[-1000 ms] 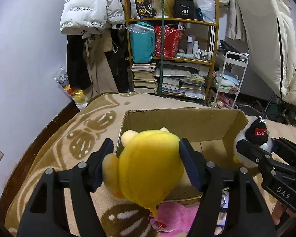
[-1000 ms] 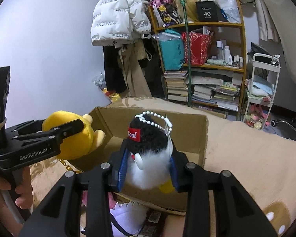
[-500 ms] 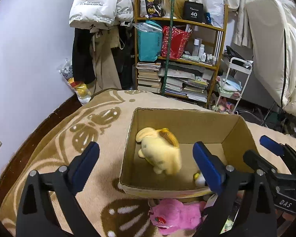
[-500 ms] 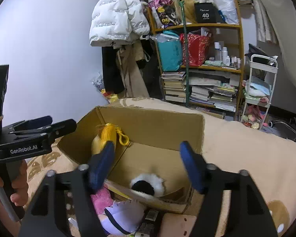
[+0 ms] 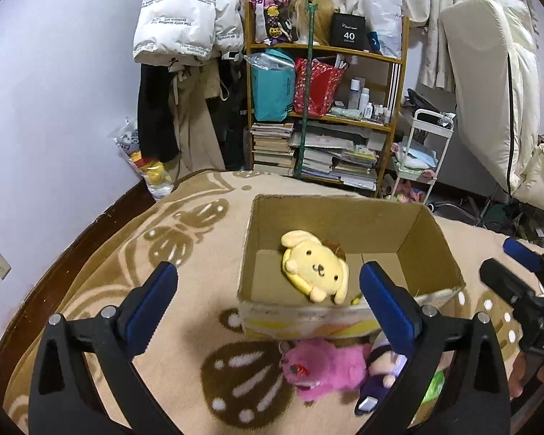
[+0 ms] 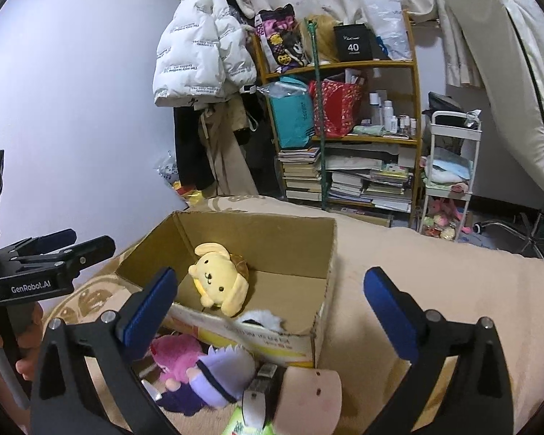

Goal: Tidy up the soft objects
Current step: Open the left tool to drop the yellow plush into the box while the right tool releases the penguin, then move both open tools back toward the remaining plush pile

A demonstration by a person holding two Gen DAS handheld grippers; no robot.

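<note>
Beige fleecy blanket (image 5: 108,290) is carrying an open cardboard box (image 5: 431,250), its near wall hiding part of the floor. Inside, a yellow plush dog (image 5: 315,266) is lying face up beside a half-hidden white furry toy (image 6: 259,319). Both the left gripper (image 5: 268,282) and right gripper (image 6: 270,290) have just been opening their fingers, which are gaping wide, gripping nothing. Pink plush (image 5: 322,366) and purple doll (image 6: 217,373) are lying outside, partly covered.

"GenRobot.AI" marks the left gripper (image 6: 72,250) at frame left; "DAS" the right gripper (image 5: 518,272); "40" a black box (image 6: 352,42) on the top shelf.
</note>
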